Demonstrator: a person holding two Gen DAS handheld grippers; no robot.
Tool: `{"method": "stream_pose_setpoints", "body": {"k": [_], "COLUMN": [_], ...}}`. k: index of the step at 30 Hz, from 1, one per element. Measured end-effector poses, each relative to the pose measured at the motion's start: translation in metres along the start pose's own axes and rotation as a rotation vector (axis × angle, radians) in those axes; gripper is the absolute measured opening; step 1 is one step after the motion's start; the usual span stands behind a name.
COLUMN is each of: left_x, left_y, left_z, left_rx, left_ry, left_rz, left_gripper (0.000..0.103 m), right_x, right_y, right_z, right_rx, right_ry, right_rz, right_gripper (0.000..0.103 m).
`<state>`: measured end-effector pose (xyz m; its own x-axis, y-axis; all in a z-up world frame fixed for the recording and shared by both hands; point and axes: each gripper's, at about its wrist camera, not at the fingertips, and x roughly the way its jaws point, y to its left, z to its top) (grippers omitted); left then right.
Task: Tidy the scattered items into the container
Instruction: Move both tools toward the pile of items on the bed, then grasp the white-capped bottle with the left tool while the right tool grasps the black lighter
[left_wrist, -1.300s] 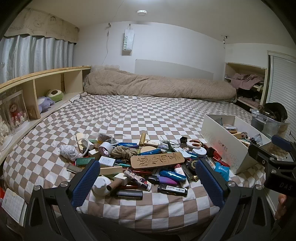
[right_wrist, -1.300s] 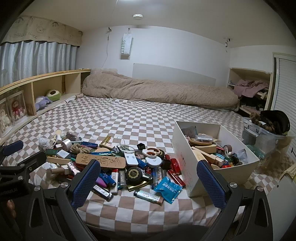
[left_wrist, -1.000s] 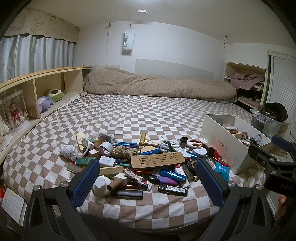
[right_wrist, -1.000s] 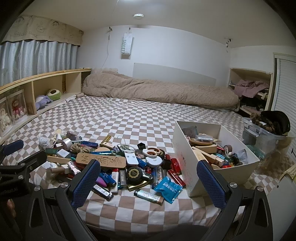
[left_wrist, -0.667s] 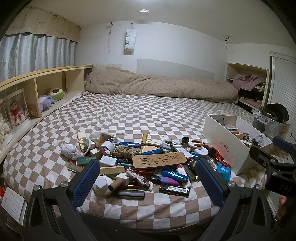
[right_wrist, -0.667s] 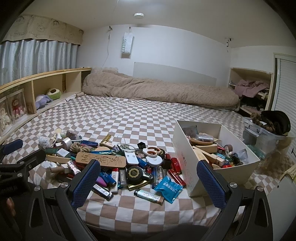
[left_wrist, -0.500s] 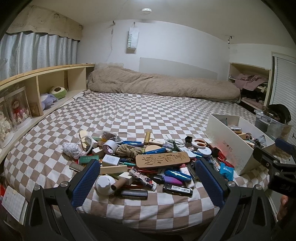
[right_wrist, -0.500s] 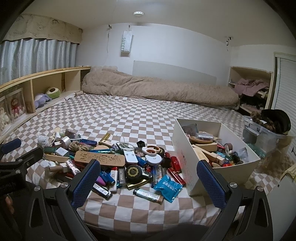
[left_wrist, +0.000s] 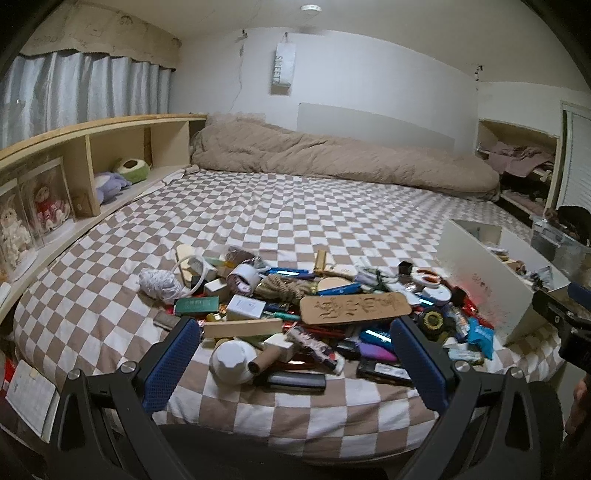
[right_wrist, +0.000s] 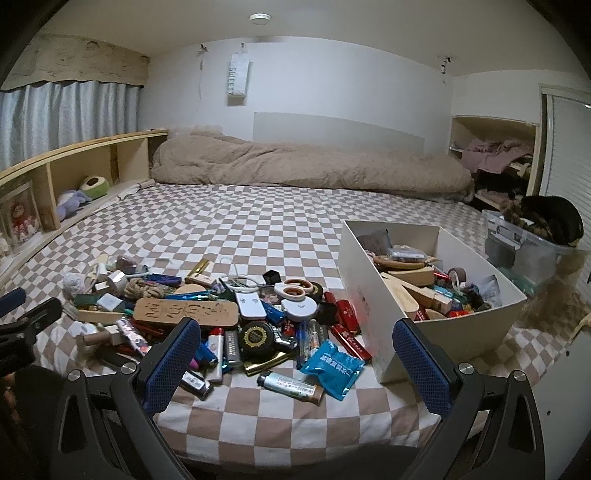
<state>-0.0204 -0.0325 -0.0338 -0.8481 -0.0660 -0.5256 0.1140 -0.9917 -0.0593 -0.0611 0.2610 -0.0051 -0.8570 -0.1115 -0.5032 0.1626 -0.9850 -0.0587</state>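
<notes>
Two tools, left (left_wrist: 295, 363) and right (right_wrist: 297, 363), hang spread and empty before a heap of clutter (right_wrist: 207, 314) on the bed (right_wrist: 258, 229); the white box (right_wrist: 373, 291) stands just right. Next, probably: choosing one piece to pinch.

Your left wrist camera looks from the foot of the checkered bed (left_wrist: 314, 206) toward the far wall, the item pile (left_wrist: 314, 310) centre frame and the white box (left_wrist: 480, 280) at right edge. Your right wrist camera faces the same way from further right, box (right_wrist: 369, 295) right of centre. Both share pile (right_wrist: 221, 314), box and bed (right_wrist: 258, 221).
</notes>
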Motion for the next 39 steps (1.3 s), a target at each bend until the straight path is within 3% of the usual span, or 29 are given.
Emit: {"method": "stream_pose_setpoints", "body": {"k": [2,6,11,19,22,26,28,32,35,39], "left_x": [0.004,0.012,0.022,0.036,0.042,0.049,0.054,0.068,0.079,0.088], "left_y": [0.000,0.004,0.012,0.036,0.043,0.050,0.052,0.054,0.052,0.047], "left_z": [-0.004,-0.012,-0.019,-0.025,-0.029,-0.032,-0.032,-0.035,-0.038,-0.041], "left_rx": [0.010,0.019,-0.029,-0.107,-0.138,-0.171,-0.189,-0.196,-0.172,-0.125], "left_ry": [0.001,0.023,0.066,0.128,0.155,0.187,0.210,0.279,0.339,0.375], "left_rz": [0.014,-0.025,-0.065,-0.025,-0.065,-0.075,-0.079,-0.015,0.026,0.069], "left_gripper": [0.103,0.103,0.103,0.103,0.103,0.103,0.103,0.103,0.103,0.103], "right_x": [0.005,0.015,0.027,0.048,0.055,0.066,0.073,0.085,0.092,0.095], "right_y": [0.000,0.004,0.009,0.013,0.014,0.012,0.012,0.013,0.007,0.000], "right_z": [-0.004,-0.012,-0.021,-0.034,-0.040,-0.047,-0.050,-0.058,-0.065,-0.067], "right_rx": [0.005,0.006,0.008,0.036,0.058,0.100,0.122,0.126,0.169,0.216], "right_ry": [0.008,0.009,0.020,0.072,0.077,0.129,0.163,0.193,0.211,0.204], "right_rz": [0.006,0.012,0.025,0.060,0.081,0.101,0.072,0.014,0.100,0.152], "right_gripper": [0.103,0.103,0.103,0.103,0.103,0.103,0.103,0.103,0.103,0.103]}}
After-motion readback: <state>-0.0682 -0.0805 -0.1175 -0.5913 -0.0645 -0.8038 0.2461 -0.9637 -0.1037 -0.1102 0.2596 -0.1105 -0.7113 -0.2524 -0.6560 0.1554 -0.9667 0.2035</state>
